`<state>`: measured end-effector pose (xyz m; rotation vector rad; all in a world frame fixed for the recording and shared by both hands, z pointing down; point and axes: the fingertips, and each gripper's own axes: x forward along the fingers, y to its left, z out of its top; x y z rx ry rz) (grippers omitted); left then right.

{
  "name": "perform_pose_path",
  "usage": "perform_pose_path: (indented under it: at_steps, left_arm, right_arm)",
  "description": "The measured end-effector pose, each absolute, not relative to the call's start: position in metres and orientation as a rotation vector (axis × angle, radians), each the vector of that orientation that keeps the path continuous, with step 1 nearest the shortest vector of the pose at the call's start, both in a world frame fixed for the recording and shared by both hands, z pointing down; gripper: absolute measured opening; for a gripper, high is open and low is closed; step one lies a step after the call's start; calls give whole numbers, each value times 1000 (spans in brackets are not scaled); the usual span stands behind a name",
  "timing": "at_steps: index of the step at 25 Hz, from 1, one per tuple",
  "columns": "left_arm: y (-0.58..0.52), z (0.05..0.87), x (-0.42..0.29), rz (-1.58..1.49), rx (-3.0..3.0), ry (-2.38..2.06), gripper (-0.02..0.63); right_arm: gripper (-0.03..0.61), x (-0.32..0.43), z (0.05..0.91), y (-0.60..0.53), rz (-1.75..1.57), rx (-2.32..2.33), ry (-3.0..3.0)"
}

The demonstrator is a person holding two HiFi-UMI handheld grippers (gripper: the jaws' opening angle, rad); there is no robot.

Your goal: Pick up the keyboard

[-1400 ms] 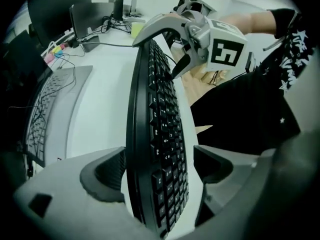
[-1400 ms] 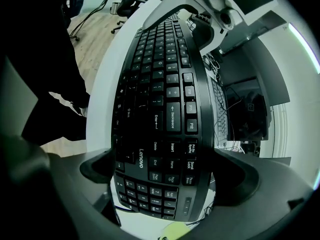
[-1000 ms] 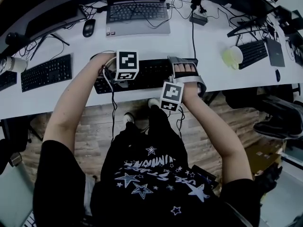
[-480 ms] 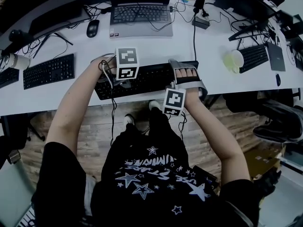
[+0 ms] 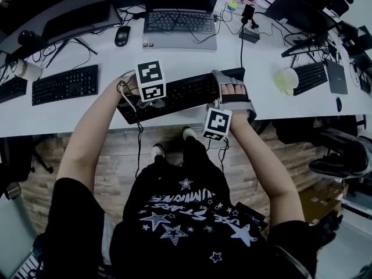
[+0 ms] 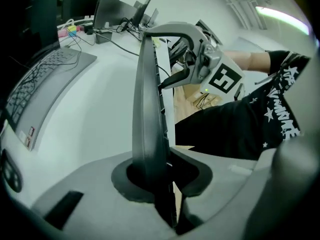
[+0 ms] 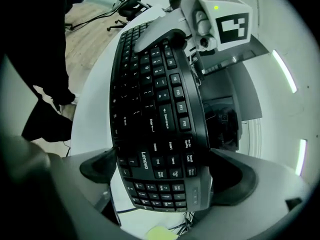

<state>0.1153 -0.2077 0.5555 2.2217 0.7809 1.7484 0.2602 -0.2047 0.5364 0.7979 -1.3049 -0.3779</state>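
A black keyboard (image 5: 180,95) hangs slanted just over the front of the white desk (image 5: 87,115), held at both ends. My left gripper (image 5: 136,95) clamps its left end. In the left gripper view the keyboard (image 6: 147,109) runs edge-on between the jaws of that gripper (image 6: 160,179), which have just been closing on it. My right gripper (image 5: 232,92) spans the keyboard's right end, one finger on its front edge and one on its rear. In the right gripper view the key side (image 7: 155,119) fills the gap between the pads of that gripper (image 7: 160,174).
Behind the keyboard stand a laptop (image 5: 180,22) and a mouse (image 5: 122,35). A second black keyboard (image 5: 65,84) lies at the left. A pale green cup (image 5: 286,80) and a further keyboard (image 5: 311,76) sit at the right. Cables and a power brick (image 5: 250,35) trail across the back.
The keyboard has come up off the desk a little, and both grippers have risen with it. Its left end is now pinched in the left jaws.
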Motion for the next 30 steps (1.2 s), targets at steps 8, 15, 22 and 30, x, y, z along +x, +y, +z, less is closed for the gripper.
perform_pose_path:
  at_steps: [8,15,22,30]
  left_arm:
    - [-236,512,115,1290,2386,475,84]
    - [-258,476,101,950,2518,116,84]
    - [-254,449,72,643,2531,-53,86]
    - [-239,434,47,504,2594,-223,86]
  right_arm:
    - [566,238,470,-226,-374,1150,-1412]
    - [563,231,412,-228,-158,1638,-1565]
    - [292,239,377,-197,148,2150,-1641]
    - [16,241,386,-158,237,2301,-1643]
